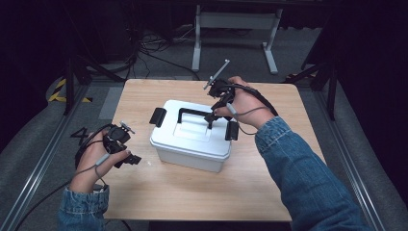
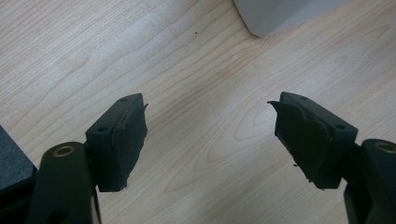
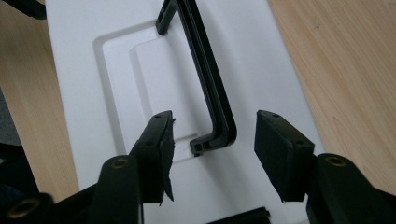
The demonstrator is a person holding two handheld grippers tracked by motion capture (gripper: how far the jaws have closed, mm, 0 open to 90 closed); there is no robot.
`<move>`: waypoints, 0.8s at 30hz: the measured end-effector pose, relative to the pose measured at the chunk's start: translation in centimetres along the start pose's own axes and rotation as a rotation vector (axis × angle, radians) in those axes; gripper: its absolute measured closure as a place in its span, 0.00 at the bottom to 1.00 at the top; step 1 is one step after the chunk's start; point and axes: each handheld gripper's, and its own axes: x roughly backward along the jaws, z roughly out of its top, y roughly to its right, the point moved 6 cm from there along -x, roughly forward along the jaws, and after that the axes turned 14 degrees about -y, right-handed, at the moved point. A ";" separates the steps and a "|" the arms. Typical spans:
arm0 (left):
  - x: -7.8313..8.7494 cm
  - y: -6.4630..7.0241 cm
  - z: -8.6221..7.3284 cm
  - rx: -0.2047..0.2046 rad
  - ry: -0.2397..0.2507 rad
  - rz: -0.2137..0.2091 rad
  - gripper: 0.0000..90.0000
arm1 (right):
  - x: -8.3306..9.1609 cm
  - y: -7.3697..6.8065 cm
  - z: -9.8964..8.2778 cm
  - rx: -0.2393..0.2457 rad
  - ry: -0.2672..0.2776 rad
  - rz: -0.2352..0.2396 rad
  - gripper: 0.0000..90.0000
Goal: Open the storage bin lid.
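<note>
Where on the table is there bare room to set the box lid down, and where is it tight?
Bare wood runs along the near edge of the table, in front of the white box, and on the far left corner behind the left gripper. It is tight over the lid, where the right gripper hangs open at the black handle, and beside both side latches.

I count one white box [image 1: 190, 137] on one wooden table [image 1: 159, 197]. It sits below my right fingers [image 3: 156, 140] and off beyond my left fingers [image 2: 123, 135]. The box has one black carry handle [image 1: 192, 114], running between my right fingers, and two black side latches [image 1: 157, 117], one at each end. I hold two grippers, the left gripper [image 1: 132, 160] and the right gripper [image 1: 210, 119], each with two fingers.
</note>
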 end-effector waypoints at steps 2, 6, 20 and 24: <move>-0.1 0.1 0.0 0.008 0.000 -0.019 0.29 | -0.4 0.0 0.4 0.007 -0.008 0.006 0.54; -0.1 0.1 0.0 0.008 0.001 -0.019 0.29 | -1.1 -0.2 0.9 0.019 -0.022 0.008 0.55; -0.3 0.4 0.1 0.003 -0.004 -0.022 0.29 | -2.2 -1.5 3.1 0.093 -0.039 -0.025 0.69; -0.3 0.3 0.1 -0.003 -0.007 -0.019 0.29 | -2.2 -2.1 3.5 0.119 -0.044 -0.024 0.84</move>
